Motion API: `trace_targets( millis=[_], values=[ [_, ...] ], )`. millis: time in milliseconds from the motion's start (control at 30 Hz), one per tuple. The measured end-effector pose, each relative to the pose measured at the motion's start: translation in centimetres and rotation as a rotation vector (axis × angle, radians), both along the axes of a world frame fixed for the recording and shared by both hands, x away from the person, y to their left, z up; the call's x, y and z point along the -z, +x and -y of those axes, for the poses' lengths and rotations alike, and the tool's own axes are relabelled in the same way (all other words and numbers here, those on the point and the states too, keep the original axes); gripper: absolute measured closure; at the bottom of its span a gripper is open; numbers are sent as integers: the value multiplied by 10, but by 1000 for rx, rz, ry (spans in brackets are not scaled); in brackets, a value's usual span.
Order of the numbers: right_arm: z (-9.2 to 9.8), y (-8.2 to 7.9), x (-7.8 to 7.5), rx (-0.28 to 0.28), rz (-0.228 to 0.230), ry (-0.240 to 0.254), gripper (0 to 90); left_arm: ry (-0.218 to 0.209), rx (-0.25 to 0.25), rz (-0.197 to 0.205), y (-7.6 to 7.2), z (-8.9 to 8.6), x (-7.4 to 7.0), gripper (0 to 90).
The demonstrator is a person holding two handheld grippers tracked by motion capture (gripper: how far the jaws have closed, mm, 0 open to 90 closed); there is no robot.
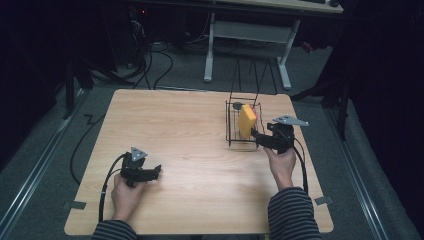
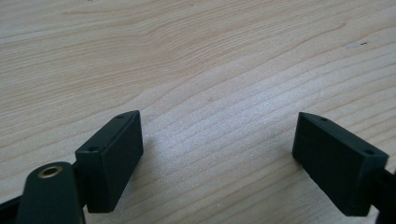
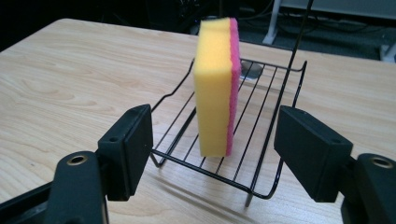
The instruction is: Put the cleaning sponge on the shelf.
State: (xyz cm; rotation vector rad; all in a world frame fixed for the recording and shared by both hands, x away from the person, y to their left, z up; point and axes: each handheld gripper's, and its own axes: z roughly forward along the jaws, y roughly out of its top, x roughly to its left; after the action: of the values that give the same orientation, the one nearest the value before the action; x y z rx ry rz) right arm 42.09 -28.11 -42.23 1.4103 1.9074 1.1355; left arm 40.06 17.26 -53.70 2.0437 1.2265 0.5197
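Observation:
A yellow sponge with a pink back stands upright on edge inside a black wire rack. In the high view the sponge and rack sit at the table's right middle. My right gripper is open just in front of the rack, its jaws spread wider than the sponge and not touching it. My left gripper rests low near the table's front left, open over bare wood, holding nothing.
The wooden table has bare surface across its left and middle. A small dark round object lies at the rack's far end. Tall wire uprights rise behind the rack. Cables and a desk frame are on the floor beyond.

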Motion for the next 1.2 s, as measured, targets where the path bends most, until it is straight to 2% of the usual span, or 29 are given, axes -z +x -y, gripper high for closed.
trace_targets(
  millis=[167,333,467,1200],
  values=[
    [4,-10,-3,-12,22,15,302,0,0,0,0,0,0,168],
    [9,-18,-1,-5,16,28,306,0,0,0,0,0,0,168],
    [13,-26,-3,-12,38,43,313,0,0,0,0,0,0,168],
    [32,-70,-9,-25,86,114,323,2,2,-1,0,0,0,168]
  ],
)
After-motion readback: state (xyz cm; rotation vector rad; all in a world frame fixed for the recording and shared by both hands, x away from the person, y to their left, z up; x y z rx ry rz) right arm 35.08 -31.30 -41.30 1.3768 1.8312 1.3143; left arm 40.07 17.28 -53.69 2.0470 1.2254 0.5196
